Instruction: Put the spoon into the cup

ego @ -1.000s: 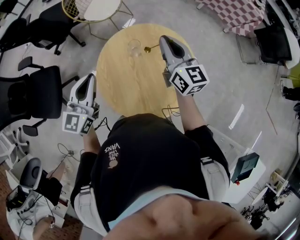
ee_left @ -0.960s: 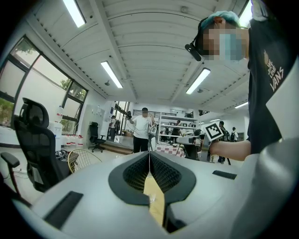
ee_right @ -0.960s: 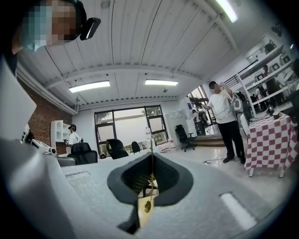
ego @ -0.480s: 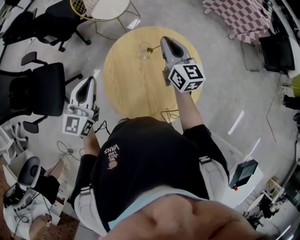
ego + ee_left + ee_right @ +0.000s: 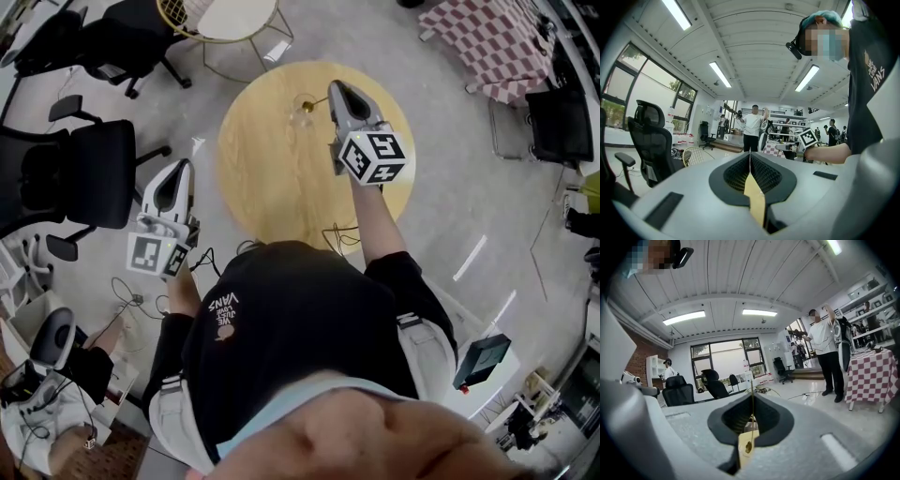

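Observation:
A clear glass cup (image 5: 303, 109) stands on the far part of a round wooden table (image 5: 281, 178). My right gripper (image 5: 335, 92) is held above the table just right of the cup and is shut on a thin gold spoon (image 5: 318, 99). The spoon's free end reaches over the cup's mouth. In the right gripper view the spoon (image 5: 751, 408) runs as a thin gold line between the closed pads of the right gripper (image 5: 752, 395). My left gripper (image 5: 177, 171) hangs off the table's left edge, shut and holding nothing; the left gripper (image 5: 750, 157) shows only its closed pads.
Black office chairs (image 5: 75, 173) stand at the left. A wire-frame side table (image 5: 220, 23) is beyond the round table, and a checkered-cloth table (image 5: 487, 42) sits at the far right. Cables (image 5: 337, 232) lie on the floor near the table's front edge. People stand in the room (image 5: 827, 350).
My right gripper has carried the spoon leftward, from a gap beside the cup to over its mouth. The left gripper has stayed where it was.

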